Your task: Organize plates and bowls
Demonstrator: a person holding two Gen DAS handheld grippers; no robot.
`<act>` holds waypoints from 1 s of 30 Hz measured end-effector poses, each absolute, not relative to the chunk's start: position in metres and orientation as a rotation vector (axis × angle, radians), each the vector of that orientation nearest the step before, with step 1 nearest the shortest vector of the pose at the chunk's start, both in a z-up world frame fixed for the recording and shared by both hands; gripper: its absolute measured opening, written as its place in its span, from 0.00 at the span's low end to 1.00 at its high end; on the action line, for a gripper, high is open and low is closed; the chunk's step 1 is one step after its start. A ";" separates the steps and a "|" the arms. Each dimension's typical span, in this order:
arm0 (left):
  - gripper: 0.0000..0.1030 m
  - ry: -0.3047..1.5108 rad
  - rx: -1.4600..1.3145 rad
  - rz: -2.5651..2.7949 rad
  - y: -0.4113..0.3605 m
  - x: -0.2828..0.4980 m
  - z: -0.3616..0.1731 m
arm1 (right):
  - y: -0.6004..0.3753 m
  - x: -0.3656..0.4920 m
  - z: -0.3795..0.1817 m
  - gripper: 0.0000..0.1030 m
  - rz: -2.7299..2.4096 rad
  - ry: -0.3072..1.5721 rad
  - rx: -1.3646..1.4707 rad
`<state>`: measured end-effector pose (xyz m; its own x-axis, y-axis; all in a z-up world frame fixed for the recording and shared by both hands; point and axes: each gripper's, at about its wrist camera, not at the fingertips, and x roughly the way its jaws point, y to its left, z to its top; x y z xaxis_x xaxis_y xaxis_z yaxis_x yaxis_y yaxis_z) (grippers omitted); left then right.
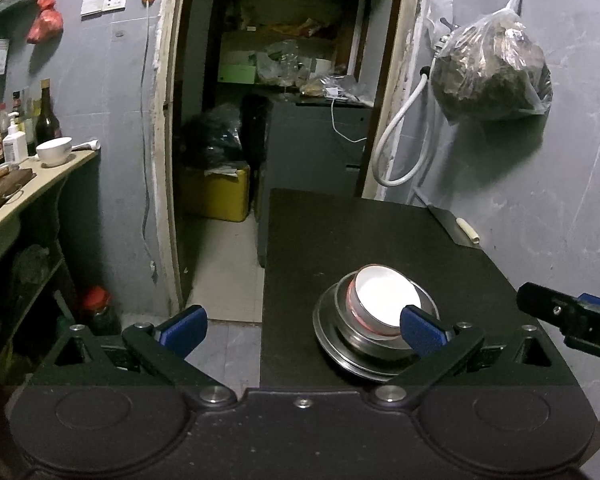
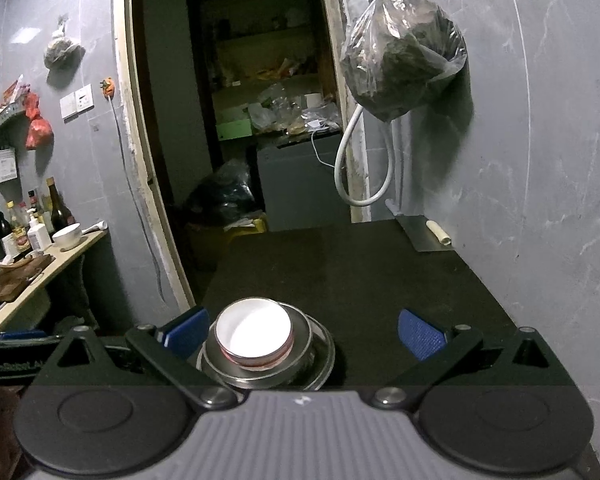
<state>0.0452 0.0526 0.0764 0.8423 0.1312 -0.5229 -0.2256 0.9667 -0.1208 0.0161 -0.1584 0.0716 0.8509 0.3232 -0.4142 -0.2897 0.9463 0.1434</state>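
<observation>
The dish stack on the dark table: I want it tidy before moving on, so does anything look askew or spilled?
Nothing spilled. The white bowl sits off-centre in the steel bowl, on the steel plate. Both grippers are open, holding nothing.

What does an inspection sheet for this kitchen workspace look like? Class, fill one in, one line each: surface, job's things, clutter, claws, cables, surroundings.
Surface: dark table, set against the grey wall.
Job's things: white bowl nested in a steel bowl on a steel plate, all in one stack; another white bowl sits on the side counter.
Clutter: cleaver at the table's far corner; bottles and a chopping board on the counter.
Claws: left claw open, holding nothing; right claw open, holding nothing.
Cables: white hose looped by the doorframe; thin cord down the wall.
Surroundings: hanging plastic bag; open doorway to a storeroom.
</observation>
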 end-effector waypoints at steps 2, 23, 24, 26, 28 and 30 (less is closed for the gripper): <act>0.99 0.533 -0.179 0.204 0.049 0.043 0.077 | -0.162 0.017 0.071 1.00 0.335 0.452 0.074; 0.99 0.528 -0.194 0.286 0.011 0.004 0.075 | -0.200 -0.008 0.057 1.00 0.452 0.455 0.072; 0.99 0.524 -0.193 0.289 0.009 0.001 0.073 | -0.201 -0.011 0.056 1.00 0.458 0.453 0.072; 0.99 0.523 -0.185 0.295 0.003 -0.007 0.069 | -0.204 -0.017 0.051 1.00 0.470 0.451 0.074; 0.99 0.545 -0.176 0.304 -0.001 -0.012 0.067 | -0.205 -0.021 0.049 1.00 0.475 0.462 0.079; 0.99 0.558 -0.164 0.304 -0.003 -0.015 0.068 | -0.208 -0.024 0.048 1.00 0.475 0.463 0.093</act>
<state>-0.0146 -0.0029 0.0678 0.8050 0.2387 -0.5432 -0.3269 0.9424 -0.0703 -0.0242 -0.2078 0.0483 0.7881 0.4608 -0.4081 -0.4193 0.8873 0.1920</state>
